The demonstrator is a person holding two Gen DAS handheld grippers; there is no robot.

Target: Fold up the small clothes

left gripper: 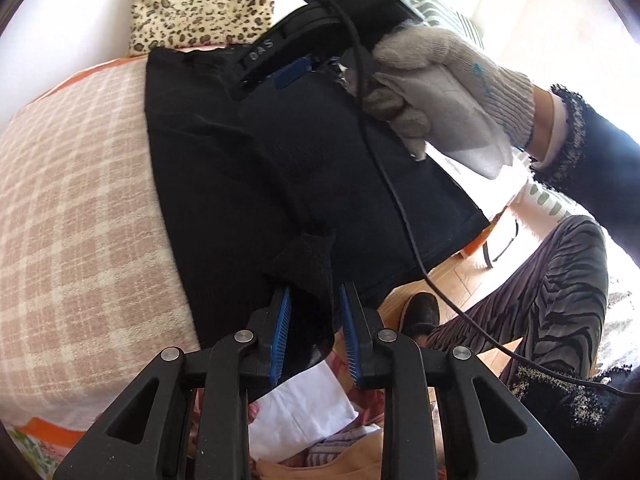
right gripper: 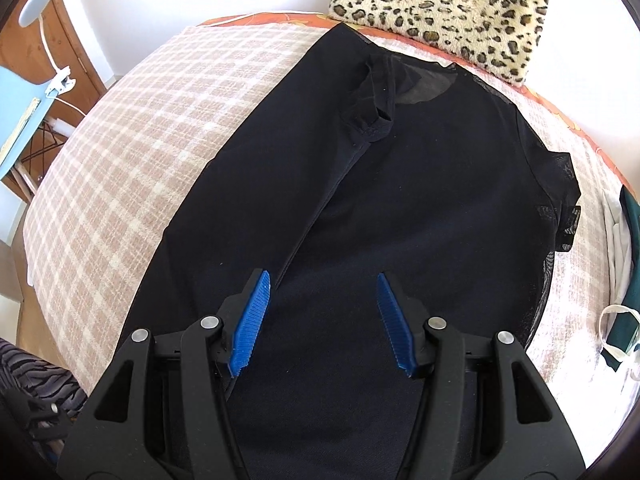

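Note:
A black top (right gripper: pixel 400 208) lies flat on the plaid blanket (right gripper: pixel 132 160), one long side folded over its middle, neckline toward the leopard cushion. It also shows in the left wrist view (left gripper: pixel 248 168). My left gripper (left gripper: pixel 314 292) is at the garment's near hem with a folded corner of black cloth between its blue pads; the jaws stand partly apart. My right gripper (right gripper: pixel 322 280) hovers open and empty over the garment's lower middle. In the left wrist view the right gripper (left gripper: pixel 304 68) is held by a gloved hand (left gripper: pixel 440 88) over the far part of the top.
A leopard-print cushion (right gripper: pixel 444 4) lies past the garment. Dark green and white clothes (right gripper: pixel 628 260) sit at the blanket's right edge. More clothes (left gripper: pixel 304 412) are piled below the near edge. The person's zebra-print leg (left gripper: pixel 552 304) and wooden floor are at the right.

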